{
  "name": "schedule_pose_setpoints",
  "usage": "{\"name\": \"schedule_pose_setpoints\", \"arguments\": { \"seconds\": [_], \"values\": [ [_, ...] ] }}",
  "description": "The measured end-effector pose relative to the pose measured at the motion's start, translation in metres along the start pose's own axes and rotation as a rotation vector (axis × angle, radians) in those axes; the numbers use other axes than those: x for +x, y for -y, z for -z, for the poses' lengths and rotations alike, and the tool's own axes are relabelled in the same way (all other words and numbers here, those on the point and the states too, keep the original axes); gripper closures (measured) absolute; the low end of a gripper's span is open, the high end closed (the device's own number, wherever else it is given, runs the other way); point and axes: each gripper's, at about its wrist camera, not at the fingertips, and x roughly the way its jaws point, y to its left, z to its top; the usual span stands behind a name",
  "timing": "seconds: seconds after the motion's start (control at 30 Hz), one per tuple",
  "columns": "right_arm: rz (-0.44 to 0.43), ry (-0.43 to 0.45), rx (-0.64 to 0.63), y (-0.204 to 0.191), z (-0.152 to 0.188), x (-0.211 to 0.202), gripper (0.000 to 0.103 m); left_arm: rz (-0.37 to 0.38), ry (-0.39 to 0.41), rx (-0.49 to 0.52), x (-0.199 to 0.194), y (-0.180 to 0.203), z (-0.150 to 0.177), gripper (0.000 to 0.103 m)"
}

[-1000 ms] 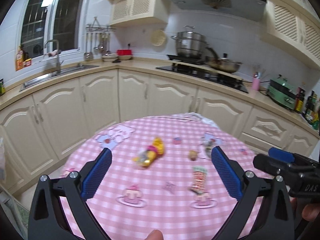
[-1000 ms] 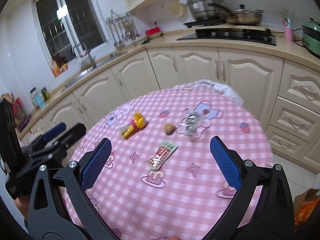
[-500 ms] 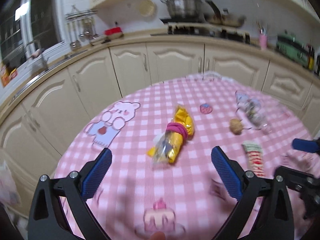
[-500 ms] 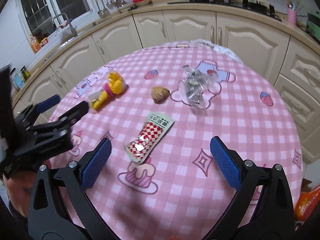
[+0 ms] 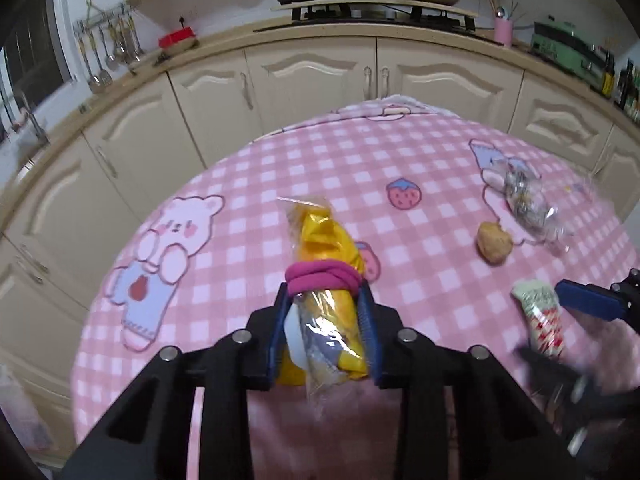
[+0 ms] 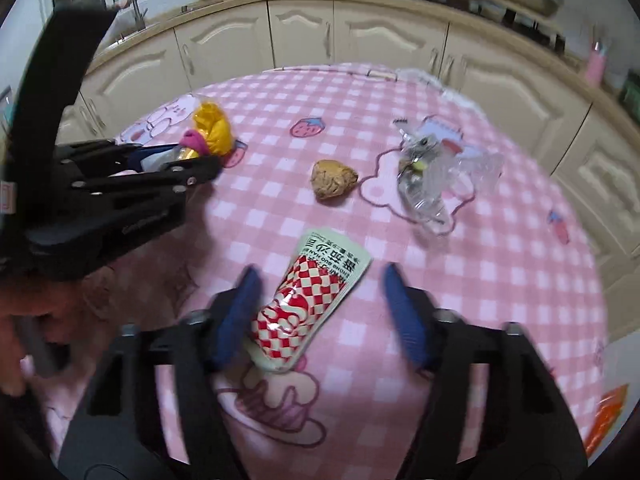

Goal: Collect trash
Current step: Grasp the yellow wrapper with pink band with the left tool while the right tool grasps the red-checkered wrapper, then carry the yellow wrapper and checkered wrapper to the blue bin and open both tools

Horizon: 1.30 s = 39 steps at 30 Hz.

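Note:
My left gripper (image 5: pixel 325 300) is shut on a yellow snack bag (image 5: pixel 326 240) tied with a pink band, lying on the pink checked tablecloth (image 5: pixel 248 200); the same bag shows in the right wrist view (image 6: pixel 212 128). My right gripper (image 6: pixel 320 280) is open and straddles a red-and-white checked wrapper (image 6: pixel 310 300), its blue fingers (image 6: pixel 402 312) on either side and apart from it. That wrapper also shows in the left wrist view (image 5: pixel 542 320). A brown crumpled lump (image 6: pixel 332 179) and a clear plastic wrapper (image 6: pixel 428 178) lie farther back.
The round table stands in front of cream kitchen cabinets (image 5: pixel 312 76) with a worktop and hob (image 5: pixel 380 8) behind. An orange bag (image 6: pixel 608 412) lies on the floor at the right. The left gripper's body (image 6: pixel 116 192) reaches in from the left of the right wrist view.
My left gripper has moved forward and closed on the yellow bag. My right gripper has dropped toward the checked wrapper and its fingers have narrowed around it.

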Motion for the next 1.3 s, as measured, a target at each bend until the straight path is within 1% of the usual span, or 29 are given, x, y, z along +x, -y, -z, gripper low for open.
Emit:
{"name": "schedule_pose_setpoints", "arguments": {
  "seconds": [0.03,0.1,0.27,0.37,0.43,0.57,0.7,0.87,1.0,1.07,1.13,1.2,1.27,1.3],
  "values": [
    [-0.015,0.000,0.014,0.005,0.002,-0.002,0.085,-0.005,0.003,0.000,-0.005,0.002,0.005,0.072],
    [-0.066,0.005,0.033,0.014,0.009,-0.008,0.088,0.012,0.010,-0.026,-0.014,0.004,0.014,0.072],
    [-0.150,0.045,0.086,0.038,0.030,-0.033,0.089,0.031,0.051,-0.097,-0.045,0.006,0.034,0.072],
    [-0.174,0.075,0.104,0.050,0.037,-0.051,0.089,0.056,0.084,-0.134,-0.069,0.016,0.047,0.072],
    [-0.207,0.104,0.126,0.062,0.043,-0.069,0.089,0.077,0.113,-0.153,-0.086,0.027,0.054,0.072],
    [-0.235,0.158,0.166,0.086,0.051,-0.099,0.089,0.124,0.160,-0.188,-0.118,0.051,0.059,0.072],
    [-0.234,0.220,0.223,0.125,0.060,-0.132,0.089,0.167,0.213,-0.163,-0.150,0.088,0.055,0.072],
    [-0.206,0.283,0.291,0.178,0.078,-0.170,0.089,0.239,0.263,-0.098,-0.180,0.150,0.042,0.072],
    [-0.142,0.323,0.361,0.233,0.105,-0.200,0.089,0.296,0.278,-0.036,-0.188,0.200,0.032,0.072],
    [-0.102,0.333,0.396,0.257,0.118,-0.211,0.089,0.338,0.279,-0.004,-0.189,0.230,0.027,0.072],
    [-0.057,0.339,0.434,0.285,0.136,-0.222,0.089,0.363,0.281,0.027,-0.189,0.256,0.024,0.072],
    [-0.015,0.338,0.463,0.306,0.150,-0.230,0.089,0.406,0.276,0.059,-0.190,0.286,0.020,0.072],
    [0.029,0.334,0.485,0.323,0.164,-0.236,0.089,0.433,0.274,0.090,-0.190,0.312,0.020,0.072],
    [0.064,0.325,0.491,0.332,0.172,-0.238,0.089,0.456,0.268,0.110,-0.189,0.329,0.019,0.072]
  ]
}}
